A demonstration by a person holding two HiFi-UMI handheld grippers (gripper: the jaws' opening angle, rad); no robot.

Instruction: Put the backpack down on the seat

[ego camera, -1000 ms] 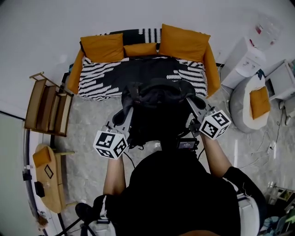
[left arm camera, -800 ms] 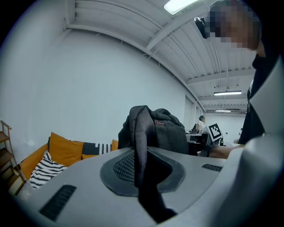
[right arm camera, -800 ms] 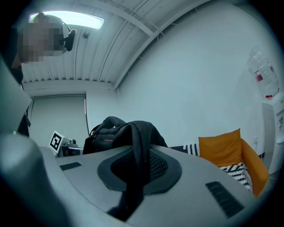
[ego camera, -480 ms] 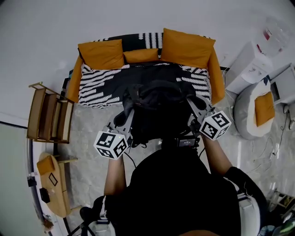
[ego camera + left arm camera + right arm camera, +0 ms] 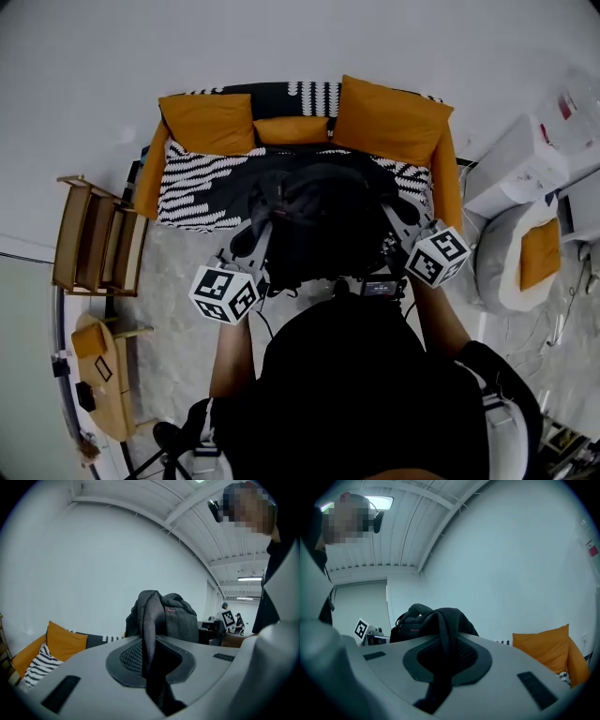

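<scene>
Two tools, L gripper (image 5: 149, 667) & R gripper (image 5: 439, 670), each pinch a mesh strap (image 5: 149, 620) so my dark grey fabric backpack (image 5: 319, 220) hangs level over the black-white striped sofa seat (image 5: 192, 173).

Head view looks steeply down, both gripper views upward from close, all sharing backpack (image 5: 319, 211) and sofa (image 5: 192, 173)

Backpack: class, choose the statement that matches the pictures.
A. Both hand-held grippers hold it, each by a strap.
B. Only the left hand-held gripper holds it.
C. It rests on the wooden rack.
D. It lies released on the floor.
A: the left hand-held gripper is shut on one strap and the right hand-held gripper on another strap, with the backpack between them.
</scene>
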